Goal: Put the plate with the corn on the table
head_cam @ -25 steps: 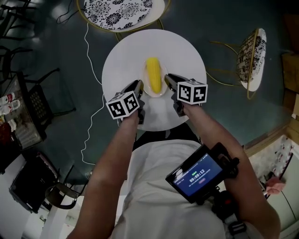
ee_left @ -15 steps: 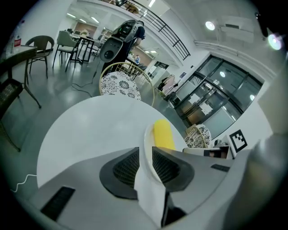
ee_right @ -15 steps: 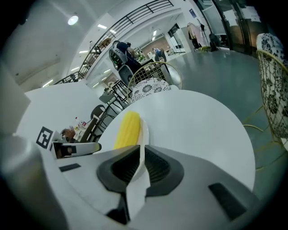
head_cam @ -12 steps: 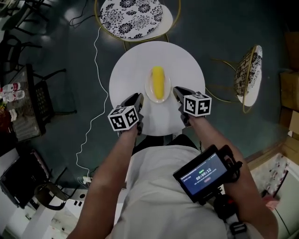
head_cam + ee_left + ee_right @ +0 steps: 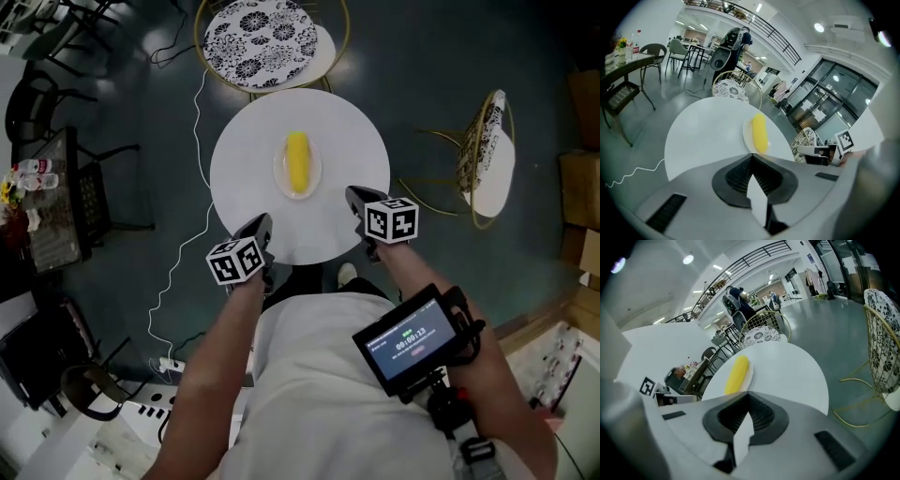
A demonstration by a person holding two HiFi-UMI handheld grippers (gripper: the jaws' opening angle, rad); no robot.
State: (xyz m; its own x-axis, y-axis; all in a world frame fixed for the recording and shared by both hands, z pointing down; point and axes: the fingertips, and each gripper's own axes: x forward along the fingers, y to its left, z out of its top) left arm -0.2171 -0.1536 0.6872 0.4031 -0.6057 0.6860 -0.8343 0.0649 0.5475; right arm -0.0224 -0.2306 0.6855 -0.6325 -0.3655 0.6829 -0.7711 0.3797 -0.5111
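Note:
A yellow corn cob (image 5: 297, 162) lies on a small white plate (image 5: 281, 171) in the middle of the round white table (image 5: 347, 150). My left gripper (image 5: 263, 224) hangs at the table's near-left edge, apart from the plate, its jaws shut on nothing. My right gripper (image 5: 353, 195) hovers over the near-right part of the table, also shut and empty. In the left gripper view the corn (image 5: 760, 132) and plate (image 5: 748, 136) lie just beyond the jaw tips (image 5: 752, 155). In the right gripper view the corn (image 5: 737, 374) lies ahead and left of the jaw tips (image 5: 749, 393).
A gold-framed chair with a patterned seat (image 5: 261, 33) stands behind the table, and another (image 5: 489, 155) to its right. A white cable (image 5: 190, 159) runs along the floor on the left. A dark table with bottles (image 5: 37, 202) stands far left. A screen device (image 5: 412, 342) hangs at my chest.
Both grippers have drawn back from the plate's two sides toward the table's near edge. The plate with the corn stays on the table.

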